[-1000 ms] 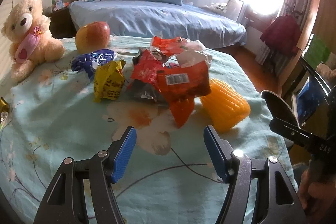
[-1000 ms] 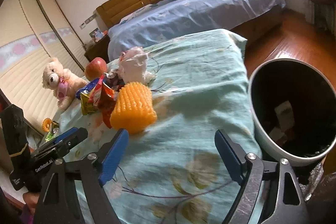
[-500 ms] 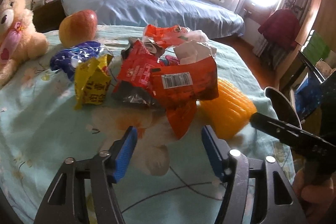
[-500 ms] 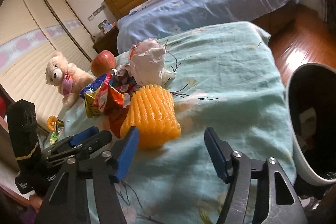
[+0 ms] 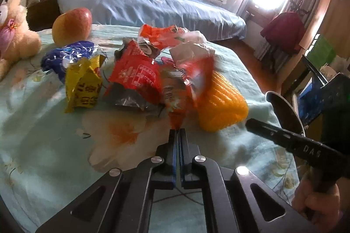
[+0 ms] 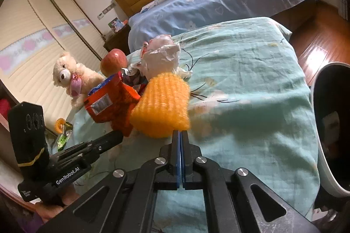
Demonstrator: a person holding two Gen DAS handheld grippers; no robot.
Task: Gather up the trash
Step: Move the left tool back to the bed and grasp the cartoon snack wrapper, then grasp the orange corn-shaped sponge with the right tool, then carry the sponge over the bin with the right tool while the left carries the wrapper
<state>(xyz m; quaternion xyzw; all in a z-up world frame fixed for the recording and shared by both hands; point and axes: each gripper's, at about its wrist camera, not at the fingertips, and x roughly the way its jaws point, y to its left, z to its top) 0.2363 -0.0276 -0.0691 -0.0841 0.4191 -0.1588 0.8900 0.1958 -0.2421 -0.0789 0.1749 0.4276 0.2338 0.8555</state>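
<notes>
A heap of trash lies on the teal flowered cloth (image 5: 43, 128): an orange snack wrapper (image 5: 192, 77), a red wrapper (image 5: 135, 73), a yellow wrapper (image 5: 84, 82), a blue wrapper (image 5: 67, 56) and an orange foam net (image 5: 221, 106). My left gripper (image 5: 177, 131) is shut, pinching the orange wrapper's lower tip; the wrapper looks blurred and crumpled. In the right wrist view my right gripper (image 6: 180, 132) is shut on the near edge of the foam net (image 6: 161, 106). The left gripper (image 6: 118, 136) shows there beside the orange wrapper (image 6: 102, 101).
An apple (image 5: 72, 26) and a teddy bear (image 5: 15, 40) sit at the cloth's far left. Crumpled white plastic (image 6: 161, 56) tops the heap. A white bin with a dark inside (image 6: 316, 119) stands off the right edge. A blue bed (image 5: 153, 5) lies behind.
Both grippers have gone from wide open to shut. The left one crept toward the heap and took the orange wrapper's tip; the right one closed on the foam net's edge.
</notes>
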